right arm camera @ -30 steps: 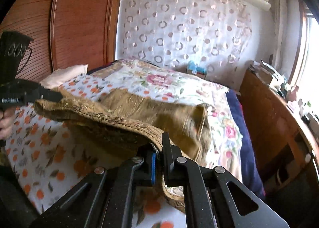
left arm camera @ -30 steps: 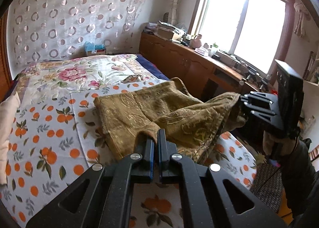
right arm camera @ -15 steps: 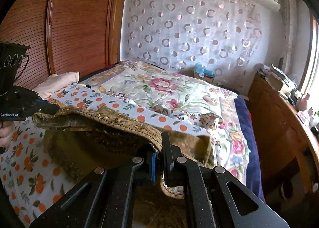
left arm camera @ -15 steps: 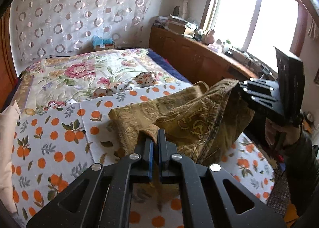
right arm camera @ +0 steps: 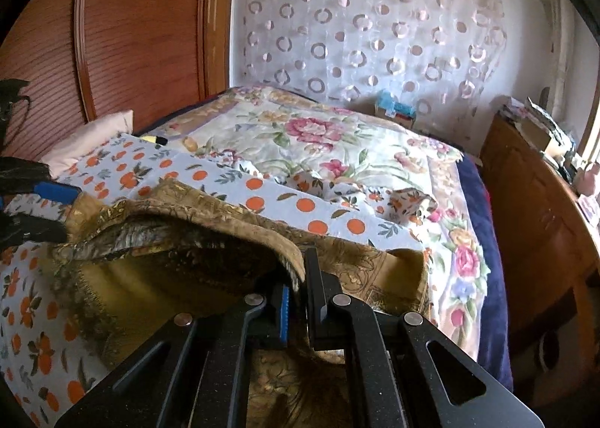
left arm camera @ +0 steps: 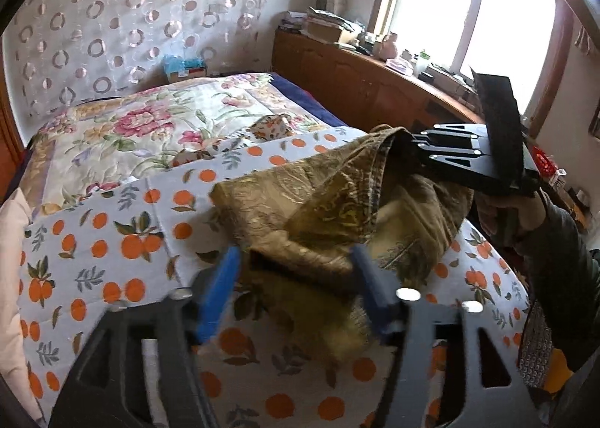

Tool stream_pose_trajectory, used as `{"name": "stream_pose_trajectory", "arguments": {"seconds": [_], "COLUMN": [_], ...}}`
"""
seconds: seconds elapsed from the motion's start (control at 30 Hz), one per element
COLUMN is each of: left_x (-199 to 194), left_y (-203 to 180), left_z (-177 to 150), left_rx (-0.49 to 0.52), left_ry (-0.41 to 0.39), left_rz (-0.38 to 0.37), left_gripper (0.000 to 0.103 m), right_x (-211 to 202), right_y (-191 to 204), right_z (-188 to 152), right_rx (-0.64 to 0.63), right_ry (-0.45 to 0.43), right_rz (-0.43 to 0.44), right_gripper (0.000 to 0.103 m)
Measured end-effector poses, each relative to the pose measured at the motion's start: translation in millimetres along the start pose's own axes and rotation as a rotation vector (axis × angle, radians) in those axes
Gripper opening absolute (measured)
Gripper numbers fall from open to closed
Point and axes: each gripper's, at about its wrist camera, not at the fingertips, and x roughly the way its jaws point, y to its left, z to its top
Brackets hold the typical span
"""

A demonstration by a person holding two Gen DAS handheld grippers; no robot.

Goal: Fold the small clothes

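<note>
We see one olive-gold garment, woven with a paisley-like brocade pattern and edged with a darker patterned border; it lies crumpled on the orange-print sheet, partly folded over itself; one corner is lifted off the bed at the right, drawn up into a peak, so that the fabric droops from it in loose folds; in the right wrist view the raised edge arches over a shadowed hollow, the plainer yellow inner face showing beneath.

Woven olive-gold garment with faint sheen on matt printed cotton sheet.
</note>
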Motion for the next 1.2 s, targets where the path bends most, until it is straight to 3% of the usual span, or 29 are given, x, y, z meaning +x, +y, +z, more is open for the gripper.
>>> {"name": "stream_pose_trajectory", "arguments": {"seconds": [0.07,0.17,0.3,0.4,0.53,0.63,0.67,0.73,0.9,1.1,1.2], "left_x": [-1.3,4.3,18.5,33.5,49.3,57.1,58.1,60.5,72.0,87.0,90.5], "left_y": [8.1,21.4,31.1,36.5,44.5,49.4,50.2,51.8,55.7,58.7,57.3], "left_z": [-0.4,-1.9,-1.8,1.9,9.4,17.2,19.2,23.0,31.1,32.6,32.3], "left_rx": [-0.019,-0.040,-0.063,-0.067,-0.075,-0.077,-0.076,-0.072,-0.072,-0.078,-0.076], "left_ry": [-0.009,0.004,0.032,0.058,0.083,0.091,0.092,0.088,0.096,0.115,0.125], "left_rz": [0.004,0.031,0.038,0.047,0.050,0.059,0.058,0.060,0.056,0.052,0.035], "left_gripper": [0.075,0.075,0.075,0.075,0.075,0.075,0.075,0.075,0.075,0.075,0.067], "right_x": [5.3,9.0,4.7,0.0,-13.9,-30.8,-36.4,-43.4,-49.5,-35.8,-32.6], "right_y": [-3.5,-6.9,-12.8,-16.8,-22.5,-21.9,-21.1,-22.9,-32.0,-48.2,-53.3], "right_z": [2.9,13.8,28.5,36.5,39.5,30.9,25.3,12.4,-16.7,-27.3,-25.9], "right_rx": [0.020,0.042,0.066,0.074,0.127,0.146,0.150,0.161,0.199,0.293,0.318], "right_ry": [0.019,0.025,0.000,-0.025,-0.038,-0.043,-0.038,-0.021,0.059,0.120,0.115], "right_rz": [0.004,-0.024,-0.022,-0.103,-0.129,-0.114,-0.113,-0.111,-0.129,-0.092,-0.078], "right_gripper": [0.005,0.025,0.035,0.036,0.041,0.052,0.061,0.071,0.073,0.073,0.073]}}
